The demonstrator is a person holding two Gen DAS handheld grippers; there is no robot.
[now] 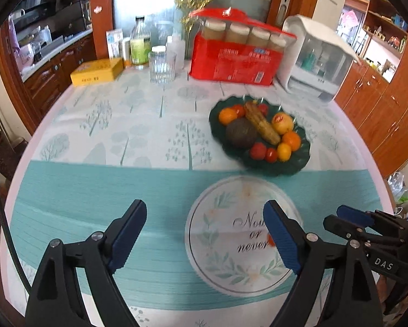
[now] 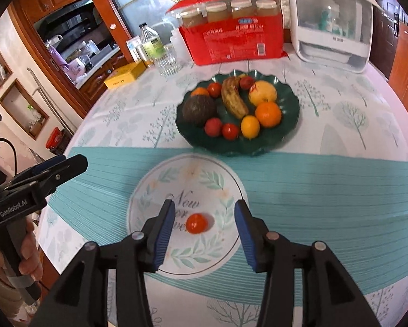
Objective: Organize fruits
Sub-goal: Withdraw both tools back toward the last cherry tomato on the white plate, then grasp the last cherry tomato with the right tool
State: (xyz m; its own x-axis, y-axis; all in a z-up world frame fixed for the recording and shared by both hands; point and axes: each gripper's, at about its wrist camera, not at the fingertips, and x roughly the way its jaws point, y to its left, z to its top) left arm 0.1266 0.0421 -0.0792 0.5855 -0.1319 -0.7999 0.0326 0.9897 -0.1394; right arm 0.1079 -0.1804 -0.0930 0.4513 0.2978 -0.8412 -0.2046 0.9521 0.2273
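A dark green plate (image 1: 285,170) (image 2: 292,109) at mid-table holds an avocado (image 2: 199,108), a spotted banana (image 2: 232,99), an orange (image 2: 268,114), a yellow apple (image 2: 262,91) and several small tomatoes. One loose red tomato (image 2: 196,223) lies on the tablecloth's round print. My right gripper (image 2: 204,204) stands open around it, and its pads do not touch it. My left gripper (image 1: 204,209) is open over the teal band, with nothing between its fingers. It also shows at the left of the right wrist view, held by a hand (image 2: 29,256).
At the back of the table stand a red pack of jars (image 1: 233,60), a white lidded box (image 1: 317,62), a glass jar (image 1: 161,65), a bottle (image 1: 140,43) and a yellow box (image 1: 97,72). Wooden cabinets lie beyond the round table's edges.
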